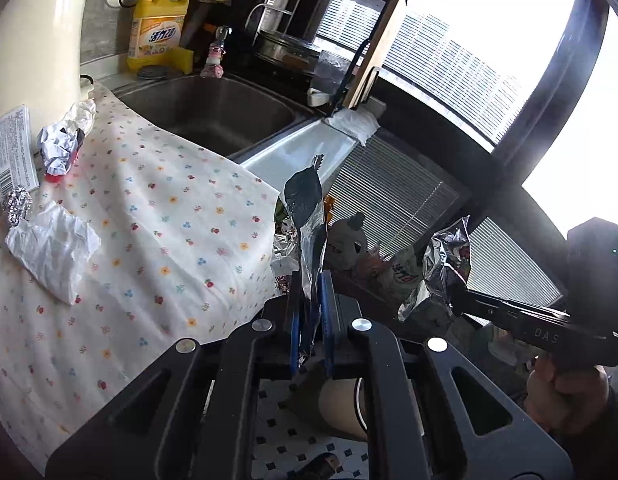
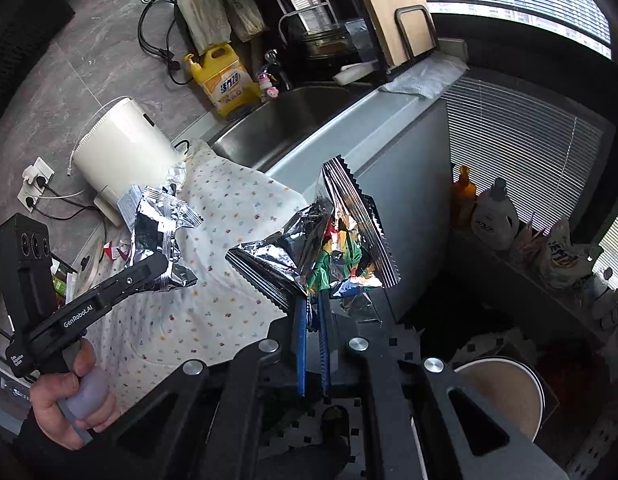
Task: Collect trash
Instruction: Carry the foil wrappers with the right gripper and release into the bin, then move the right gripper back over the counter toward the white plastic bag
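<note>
On my black left gripper (image 2: 165, 268) I read "GenRobot.AI"; my black right gripper (image 1: 455, 304) shows "DAS".

- We see a counter under a floral cloth (image 1: 169, 216).
- On it lie a white crumpled bag (image 1: 53, 256), a foil ball (image 1: 17, 204) and a crumpled wrapper (image 1: 61, 148).

Blown-out window (image 1: 489, 12) glare, fisheye edges
</note>
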Motion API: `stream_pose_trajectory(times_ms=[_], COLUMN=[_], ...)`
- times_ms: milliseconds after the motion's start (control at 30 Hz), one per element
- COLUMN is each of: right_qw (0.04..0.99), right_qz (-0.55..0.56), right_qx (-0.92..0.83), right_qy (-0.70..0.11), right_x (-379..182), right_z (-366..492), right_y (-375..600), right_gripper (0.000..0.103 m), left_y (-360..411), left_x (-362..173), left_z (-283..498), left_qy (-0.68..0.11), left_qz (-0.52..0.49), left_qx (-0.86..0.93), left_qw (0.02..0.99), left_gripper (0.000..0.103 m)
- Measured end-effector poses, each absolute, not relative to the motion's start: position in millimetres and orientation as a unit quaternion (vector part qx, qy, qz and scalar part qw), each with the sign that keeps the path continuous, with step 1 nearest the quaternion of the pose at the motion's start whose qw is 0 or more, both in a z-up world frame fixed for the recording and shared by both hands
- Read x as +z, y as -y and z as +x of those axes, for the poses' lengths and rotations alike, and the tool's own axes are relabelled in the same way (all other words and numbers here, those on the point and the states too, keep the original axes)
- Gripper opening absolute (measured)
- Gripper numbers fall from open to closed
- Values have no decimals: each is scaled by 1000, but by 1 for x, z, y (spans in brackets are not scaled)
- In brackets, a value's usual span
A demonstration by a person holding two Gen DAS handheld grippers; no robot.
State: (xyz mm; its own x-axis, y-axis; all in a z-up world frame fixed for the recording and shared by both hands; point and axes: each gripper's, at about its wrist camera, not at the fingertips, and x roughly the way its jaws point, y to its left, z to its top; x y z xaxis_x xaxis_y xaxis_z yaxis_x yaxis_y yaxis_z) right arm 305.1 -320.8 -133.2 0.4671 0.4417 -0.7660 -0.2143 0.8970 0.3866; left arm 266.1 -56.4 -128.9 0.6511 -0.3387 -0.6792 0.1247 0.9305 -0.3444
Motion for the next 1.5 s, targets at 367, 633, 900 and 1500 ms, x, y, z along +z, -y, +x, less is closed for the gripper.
stream_pose_trajectory(times_ms=[367, 633, 900, 1500], right_qw=[822, 796, 792, 805], right_qz=[158, 169, 178, 199], right_qx=[121, 89, 59, -20], right_qy=[-534, -575, -581, -558], right_x=[-193, -227, -236, -226], right_z=[258, 229, 205, 161], right_y=[414, 457, 504, 580], right_gripper=[7, 41, 45, 60], left_y=[139, 190, 233, 294], left_x=[-161, -184, -218, -269], left_z=[255, 247, 237, 232], left_qy=[-445, -472, -501, -553], left_qz=[-110, -97, -94, -90], left_qx=[-176, -201, -225, -251], left_qw=[871, 853, 830, 790], left_gripper=[10, 10, 10, 68])
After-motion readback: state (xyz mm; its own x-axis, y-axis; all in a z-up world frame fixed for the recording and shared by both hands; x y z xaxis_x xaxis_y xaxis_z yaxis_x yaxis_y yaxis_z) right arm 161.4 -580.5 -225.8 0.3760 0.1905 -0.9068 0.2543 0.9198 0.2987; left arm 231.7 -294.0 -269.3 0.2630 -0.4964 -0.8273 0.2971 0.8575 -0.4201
